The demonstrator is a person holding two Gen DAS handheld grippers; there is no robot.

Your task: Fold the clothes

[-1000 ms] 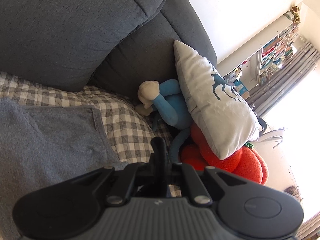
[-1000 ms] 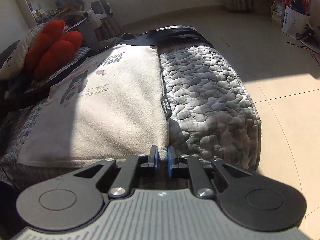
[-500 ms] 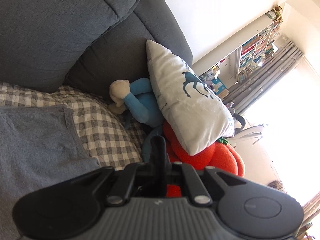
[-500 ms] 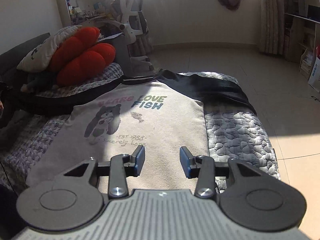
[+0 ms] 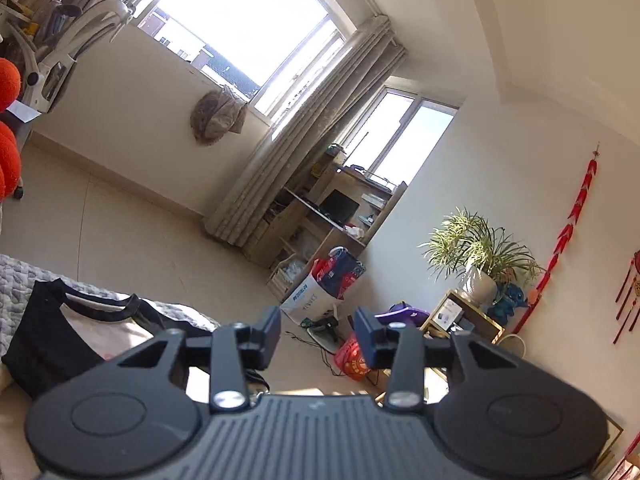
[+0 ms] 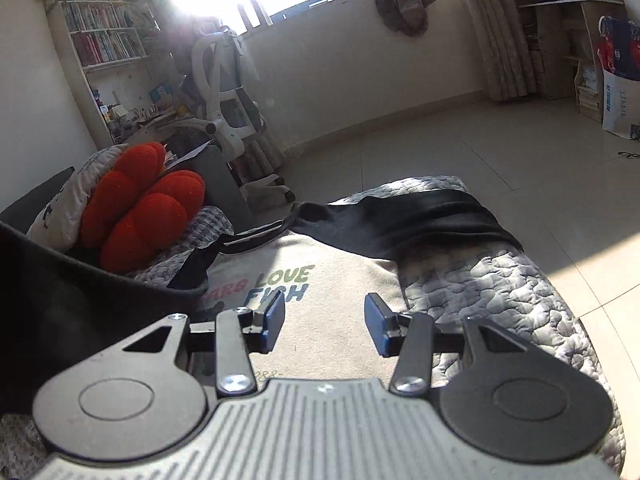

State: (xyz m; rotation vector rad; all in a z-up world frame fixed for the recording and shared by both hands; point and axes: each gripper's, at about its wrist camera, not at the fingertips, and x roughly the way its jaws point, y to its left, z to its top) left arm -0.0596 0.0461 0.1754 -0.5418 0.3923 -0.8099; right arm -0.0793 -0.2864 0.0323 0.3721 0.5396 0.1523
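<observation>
1. We see the shirt (image 6: 328,280), cream-bodied with black sleeves and a black neck band, lying print-up on the grey quilted cover (image 6: 500,280) of a seat. Spread flat like this, it gives us clean edges to fold along.
2. Its chest print reads "LOVE FISH" in coloured letters, and the cream panel looks smooth. One black sleeve (image 6: 420,220) lies stretched out sideways across the quilt toward the floor side. On the other side a dark fold of cloth lies over the edge of the print. Whether that is the other sleeve turned in, we cannot tell.
3. So the body lies flat, and one sleeve at least is unfolded. We judge the folding is not finished.
4. Our right gripper (image 6: 325,322) hangs just above the lower cream panel with its jaws wide apart and nothing between them. It sits over the garment's middle, within easy reach of the hem.
5. Our left gripper (image 5: 317,338) is also spread wide and empty. It points up and away across the room, toward the window (image 5: 248,20) and the potted plant (image 5: 480,256). The collar (image 5: 96,304) shows only at the lower left of its view.
6. Beyond the shirt, a red plush cushion (image 6: 140,212) and a white pillow (image 6: 60,208) sit clear of the folding area.
</observation>
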